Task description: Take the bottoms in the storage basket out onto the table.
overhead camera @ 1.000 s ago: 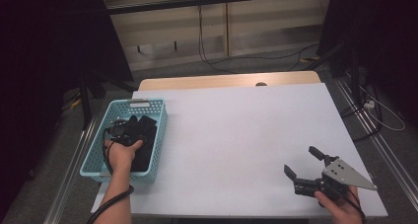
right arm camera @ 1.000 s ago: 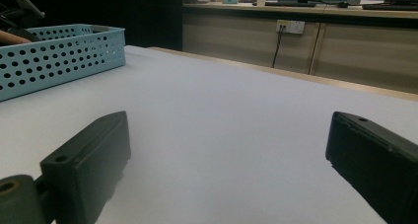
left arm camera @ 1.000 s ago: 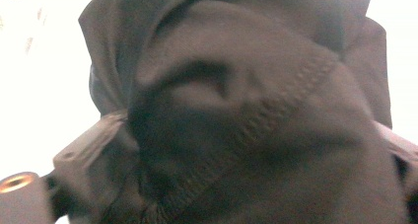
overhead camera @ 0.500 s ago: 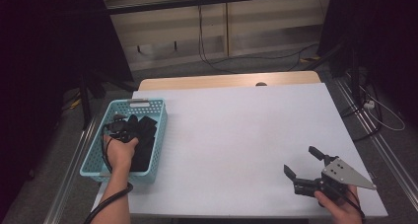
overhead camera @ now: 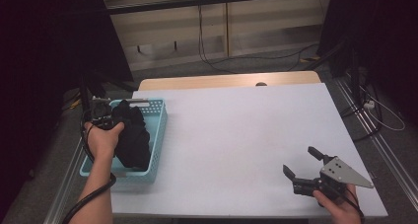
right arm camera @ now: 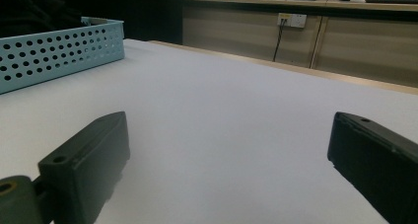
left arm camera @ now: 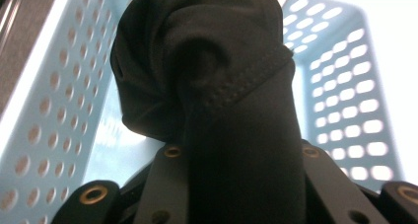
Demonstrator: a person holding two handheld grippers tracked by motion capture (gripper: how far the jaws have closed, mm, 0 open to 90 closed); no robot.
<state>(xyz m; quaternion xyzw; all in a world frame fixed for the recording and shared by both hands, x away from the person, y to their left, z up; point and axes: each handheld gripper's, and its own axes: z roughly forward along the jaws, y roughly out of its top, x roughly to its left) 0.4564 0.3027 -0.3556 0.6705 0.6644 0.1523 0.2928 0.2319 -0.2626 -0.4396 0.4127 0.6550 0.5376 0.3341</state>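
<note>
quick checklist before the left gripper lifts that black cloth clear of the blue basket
1. Left gripper shut on the black cloth, jaws just closed: ok.
2. Cloth fully out of the blue basket: not ok, the lower part hangs inside.
3. Cloth snagged on the basket holes: cannot tell.
4. White table free for laying it down: ok.
5. Right gripper open, resting apart at the near right: ok.

Left tongs [overhead camera: 101, 116]: black body under a small grey top block, black cable looping beside the forearm.
Left tongs jaws: flat dark plates with brass-ringed screw holes, seen in the left gripper view.
Right tongs [overhead camera: 302, 166]: black body with two blunt black jaws, grey three-cornered plate on top dotted with small screws.
Right tongs jaws: thick matte black blocks, each with a small round hole.
Forearms: bare, no sleeves.
</note>
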